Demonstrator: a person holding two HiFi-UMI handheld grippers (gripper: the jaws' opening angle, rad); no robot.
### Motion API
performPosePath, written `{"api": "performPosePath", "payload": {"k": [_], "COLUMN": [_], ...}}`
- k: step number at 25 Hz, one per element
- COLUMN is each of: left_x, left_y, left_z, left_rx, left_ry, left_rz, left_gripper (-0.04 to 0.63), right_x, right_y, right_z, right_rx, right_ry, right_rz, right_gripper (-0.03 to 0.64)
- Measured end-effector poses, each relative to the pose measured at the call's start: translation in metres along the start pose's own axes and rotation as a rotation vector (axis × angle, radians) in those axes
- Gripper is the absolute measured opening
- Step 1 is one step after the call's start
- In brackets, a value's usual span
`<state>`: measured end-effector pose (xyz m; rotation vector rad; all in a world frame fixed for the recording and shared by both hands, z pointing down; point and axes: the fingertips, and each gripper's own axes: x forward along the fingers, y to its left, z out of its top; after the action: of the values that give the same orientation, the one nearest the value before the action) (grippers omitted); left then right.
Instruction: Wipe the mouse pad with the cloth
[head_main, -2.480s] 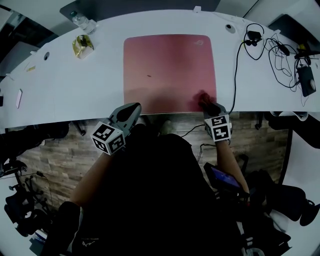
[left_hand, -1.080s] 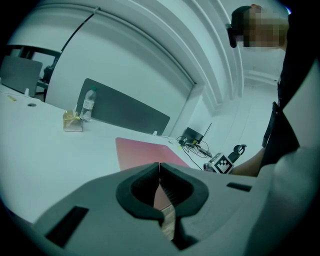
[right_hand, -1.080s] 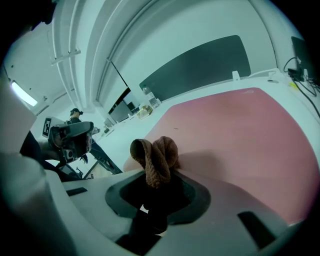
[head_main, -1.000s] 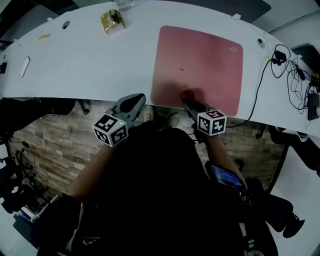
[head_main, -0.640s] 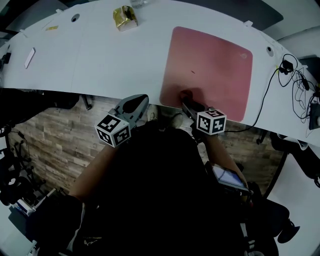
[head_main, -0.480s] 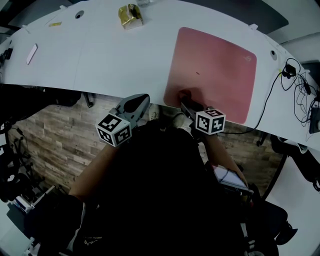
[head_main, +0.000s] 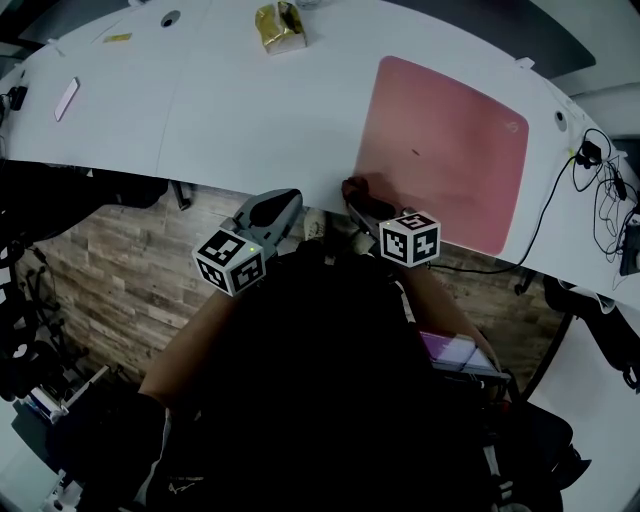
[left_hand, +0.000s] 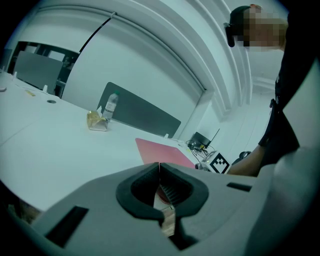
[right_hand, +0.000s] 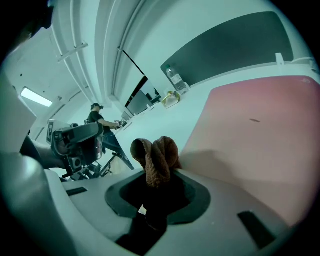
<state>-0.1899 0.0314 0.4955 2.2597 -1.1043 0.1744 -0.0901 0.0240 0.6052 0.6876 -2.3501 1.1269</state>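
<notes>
The red mouse pad (head_main: 445, 150) lies on the white table (head_main: 220, 110), reaching its near edge. My right gripper (head_main: 352, 197) is shut on a brown cloth (head_main: 354, 187) at the pad's near left corner, right at the table edge. In the right gripper view the bunched cloth (right_hand: 156, 159) sticks up out of the jaws beside the pad (right_hand: 260, 130). My left gripper (head_main: 281, 204) hovers off the table's near edge, left of the right one, shut with nothing in it (left_hand: 160, 169). The pad (left_hand: 161, 152) shows ahead of it.
A gold packet (head_main: 279, 24) sits at the table's far side, with a bottle (left_hand: 111, 105) and a grey divider (left_hand: 140, 112) behind it. A small white strip (head_main: 67, 97) lies far left. Cables (head_main: 608, 185) trail at the right. Another person (right_hand: 96, 117) stands far off.
My right gripper has dragged the cloth leftward along the pad's near edge, from the near right corner to the near left corner. The left gripper has stayed shut off the table edge.
</notes>
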Motion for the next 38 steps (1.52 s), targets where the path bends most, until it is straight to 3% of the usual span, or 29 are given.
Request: {"api": "performPosePath", "payload": {"k": [9, 14, 23, 28, 38], "left_x": [-0.005, -0.004, -0.004, -0.002, 0.020], "left_y": [0.020, 0.029, 0.033, 0.034, 0.020], "left_z": [0.012, 0.025, 0.040, 0.046, 0.046], "left_rx": [0.015, 0.027, 0.052, 0.064, 0.087], "left_ry": [-0.007, -0.028, -0.048, -0.053, -0.025], "left_rz": [-0.031, -0.052, -0.081, -0.094, -0.167], "left_gripper": [0.009, 0.009, 0.009, 0.009, 0.009], "right_x": [0.038, 0.039, 0.026, 0.019, -0.008], "right_y": [0.035, 0.041, -0.020, -0.046, -0.071], "right_z": [0.004, 0.038, 0.073, 0.067, 0.056], "right_rx": [-0.031, 0.025, 0.070, 0.086, 0.067], "right_ry": [0.030, -0.052, -0.108, -0.098, -0.075], "right_rz": [0.038, 0.044, -0.120, -0.247, -0.364], "right_gripper": [0.112, 0.112, 0.112, 0.112, 0.112]}}
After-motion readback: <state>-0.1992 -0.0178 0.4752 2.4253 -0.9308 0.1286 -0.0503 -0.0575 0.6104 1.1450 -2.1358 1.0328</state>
